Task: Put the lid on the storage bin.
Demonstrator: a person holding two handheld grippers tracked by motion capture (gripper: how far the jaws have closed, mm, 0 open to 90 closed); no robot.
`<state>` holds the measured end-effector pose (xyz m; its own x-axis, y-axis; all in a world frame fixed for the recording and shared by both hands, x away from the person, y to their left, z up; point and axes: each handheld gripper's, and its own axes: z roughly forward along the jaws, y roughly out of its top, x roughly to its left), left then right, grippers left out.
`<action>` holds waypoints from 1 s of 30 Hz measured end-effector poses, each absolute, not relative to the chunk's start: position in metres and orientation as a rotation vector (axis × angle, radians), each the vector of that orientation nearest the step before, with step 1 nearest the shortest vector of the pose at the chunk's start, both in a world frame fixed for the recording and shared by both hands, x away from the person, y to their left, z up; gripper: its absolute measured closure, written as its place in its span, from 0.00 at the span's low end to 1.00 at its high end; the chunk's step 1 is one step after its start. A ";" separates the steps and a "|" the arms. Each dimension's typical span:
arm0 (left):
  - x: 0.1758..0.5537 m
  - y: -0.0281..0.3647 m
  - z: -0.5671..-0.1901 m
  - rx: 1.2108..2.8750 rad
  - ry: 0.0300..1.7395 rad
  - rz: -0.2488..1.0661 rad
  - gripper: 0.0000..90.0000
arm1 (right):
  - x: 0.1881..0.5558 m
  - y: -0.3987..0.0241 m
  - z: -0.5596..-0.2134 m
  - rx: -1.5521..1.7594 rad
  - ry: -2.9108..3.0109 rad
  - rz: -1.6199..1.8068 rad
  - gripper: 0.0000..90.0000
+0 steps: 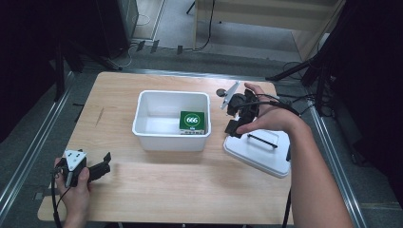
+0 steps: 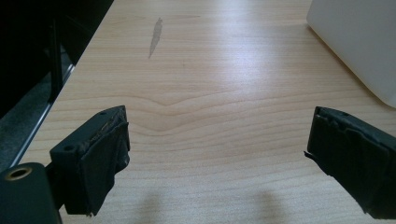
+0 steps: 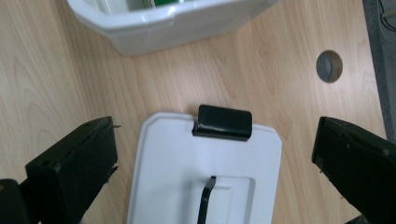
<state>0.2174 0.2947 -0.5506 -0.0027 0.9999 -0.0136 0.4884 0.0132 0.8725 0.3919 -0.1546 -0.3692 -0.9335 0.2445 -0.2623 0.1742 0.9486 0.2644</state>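
A light wooden table [image 1: 161, 185] is carrying everything here, and near its middle a white rectangular plastic bin [image 1: 171, 137] is sitting open, with a small green box marked 666 [image 1: 192, 120] lying inside it against the right near wall. To the right of the bin, just apart from it, a flat white plastic lid with a black handle and a black end clip [image 1: 259, 151] is resting on the table, angled toward the near right edge. The right gripper [image 1: 236, 124] is hovering over the far left end of that lid, its jaws spread wide and holding nothing; in the right gripper view the lid [image 3: 177, 186] is lying between them. At the near left corner, the left gripper [image 1: 105, 161] is also gaping wide and empty, pointing across bare wood toward the bin.
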 end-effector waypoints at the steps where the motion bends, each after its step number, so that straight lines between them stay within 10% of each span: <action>1: 0.217 0.295 -0.551 1.563 1.581 0.912 0.07 | 0.391 -0.158 -0.370 0.317 2.806 0.343 0.00; 30: 0.218 0.293 -0.551 1.568 1.578 0.919 0.07 | 0.378 -0.233 -0.426 0.504 2.784 0.294 0.12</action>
